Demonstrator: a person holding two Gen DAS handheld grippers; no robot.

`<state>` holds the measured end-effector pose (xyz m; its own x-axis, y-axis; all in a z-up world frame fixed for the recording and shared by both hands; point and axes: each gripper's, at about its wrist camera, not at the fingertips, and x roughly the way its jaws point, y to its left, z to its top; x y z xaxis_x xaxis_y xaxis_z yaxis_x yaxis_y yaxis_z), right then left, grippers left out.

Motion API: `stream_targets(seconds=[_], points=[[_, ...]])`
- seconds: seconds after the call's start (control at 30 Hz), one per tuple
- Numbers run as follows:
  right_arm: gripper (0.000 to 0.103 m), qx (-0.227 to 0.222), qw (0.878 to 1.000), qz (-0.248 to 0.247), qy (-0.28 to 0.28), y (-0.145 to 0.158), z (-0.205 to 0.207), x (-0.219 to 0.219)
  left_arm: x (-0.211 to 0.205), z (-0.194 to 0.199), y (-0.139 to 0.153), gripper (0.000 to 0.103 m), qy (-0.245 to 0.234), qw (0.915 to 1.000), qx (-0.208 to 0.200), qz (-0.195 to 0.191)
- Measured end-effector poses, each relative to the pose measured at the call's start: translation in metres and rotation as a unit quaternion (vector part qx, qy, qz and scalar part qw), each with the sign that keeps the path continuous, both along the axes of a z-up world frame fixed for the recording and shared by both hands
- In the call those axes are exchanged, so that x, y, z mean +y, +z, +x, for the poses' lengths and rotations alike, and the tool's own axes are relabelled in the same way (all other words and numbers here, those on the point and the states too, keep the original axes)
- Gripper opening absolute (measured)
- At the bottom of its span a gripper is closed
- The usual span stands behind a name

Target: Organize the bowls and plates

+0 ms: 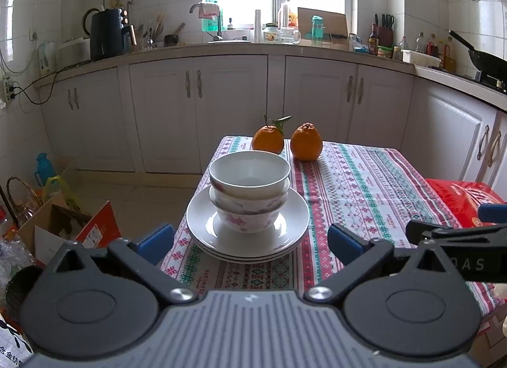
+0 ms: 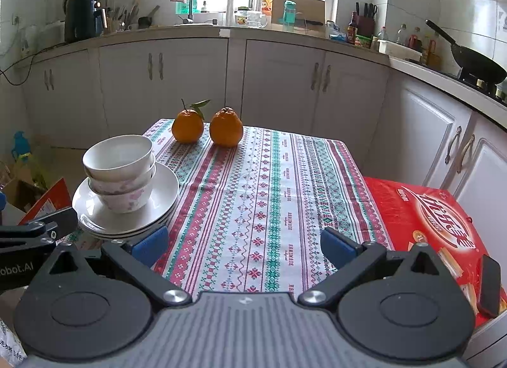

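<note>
Three nested ceramic bowls (image 1: 249, 192), a plain white one on top and pink-flowered ones under it, are sitting upright in the middle of a stack of white round ceramic plates (image 1: 202, 228), which is resting near the left edge of the table covered by a patterned red, green and white tablecloth (image 1: 355, 197). The left gripper (image 1: 250, 241), black with blue pads, is hovering just short of the plate stack with its fingers spread wide and nothing between them, one pad off the stack's left side and the other off its right, neither touching. The right gripper (image 2: 244, 246), same build, is hanging over bare tablecloth to the right of the stack, fingers likewise spread apart and gripping nothing; its left pad is sitting close to the plates' near rim, contact cannot be told. Two oranges (image 1: 286, 142), one with a stem and leaf, are standing side by side at the far end of the table, behind the bowls and apart from them. A red printed carton (image 2: 424, 219) is sitting just off the table's right edge, with a dark phone (image 2: 489, 285) lying on it. White kitchen cabinets (image 1: 228, 108) are running along the back wall.
</note>
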<state>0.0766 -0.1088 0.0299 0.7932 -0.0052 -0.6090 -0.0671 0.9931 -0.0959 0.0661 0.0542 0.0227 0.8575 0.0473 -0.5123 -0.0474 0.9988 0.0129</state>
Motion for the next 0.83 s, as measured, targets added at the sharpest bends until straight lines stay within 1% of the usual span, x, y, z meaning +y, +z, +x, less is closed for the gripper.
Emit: stream_targets(seconds=[0.2,0.3,0.47,0.83], points=[[0.103,-0.005,1.0,-0.002,-0.01,0.002,-0.004,-0.001,-0.003,-0.003,0.002,0.102,-0.002,1.0,-0.006,0.003],[0.103,-0.01,1.0,-0.001,-0.015,0.004,-0.007,-0.001,-0.002,-0.006,0.004,0.102,-0.005,0.9999,-0.012,-0.001],[0.103,-0.017,1.0,-0.011,-0.02,0.008,-0.013,-0.001,-0.003,-0.009,0.006,0.102,-0.011,0.9998,-0.017,-0.003],[0.103,-0.027,0.999,-0.015,-0.017,0.012,-0.017,0.001,-0.001,-0.016,0.011,0.102,-0.008,0.9996,-0.026,-0.003]])
